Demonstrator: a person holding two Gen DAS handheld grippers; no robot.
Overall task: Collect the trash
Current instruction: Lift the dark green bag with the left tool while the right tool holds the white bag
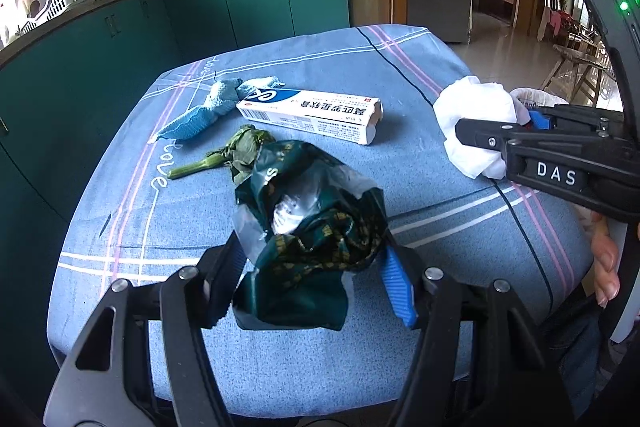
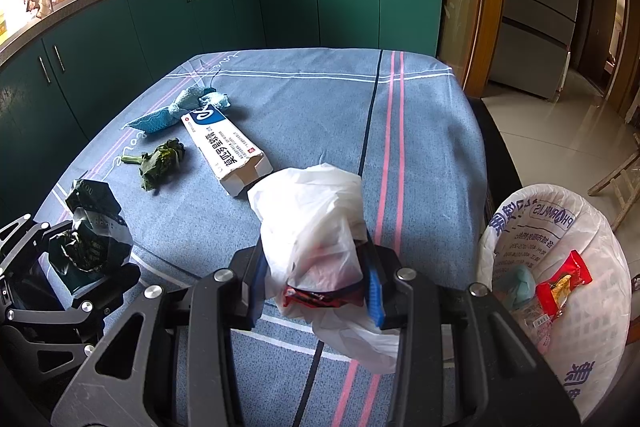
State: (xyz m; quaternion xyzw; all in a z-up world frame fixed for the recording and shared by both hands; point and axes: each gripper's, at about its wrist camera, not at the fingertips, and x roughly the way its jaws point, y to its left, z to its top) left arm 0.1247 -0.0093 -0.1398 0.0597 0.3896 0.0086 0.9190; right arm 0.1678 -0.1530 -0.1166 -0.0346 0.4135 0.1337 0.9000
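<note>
My left gripper [image 1: 316,267] is shut on a crumpled dark green foil wrapper [image 1: 312,223], held above the blue tablecloth [image 1: 400,75]; gripper and wrapper also show in the right wrist view [image 2: 92,239]. My right gripper [image 2: 316,275] is shut on a crumpled white plastic bag [image 2: 316,223] with a red wrapper [image 2: 320,297] under it; the bag also shows in the left wrist view [image 1: 476,123]. On the cloth lie a white and blue ointment box [image 1: 312,115], a wilted green vegetable stalk [image 1: 228,155] and a knotted light blue rag [image 1: 208,107].
A bin lined with a white printed bag [image 2: 560,227] stands off the table's right edge and holds a red snack packet [image 2: 560,279] and other trash. Teal kitchen cabinets [image 2: 280,11] run behind and to the left of the table.
</note>
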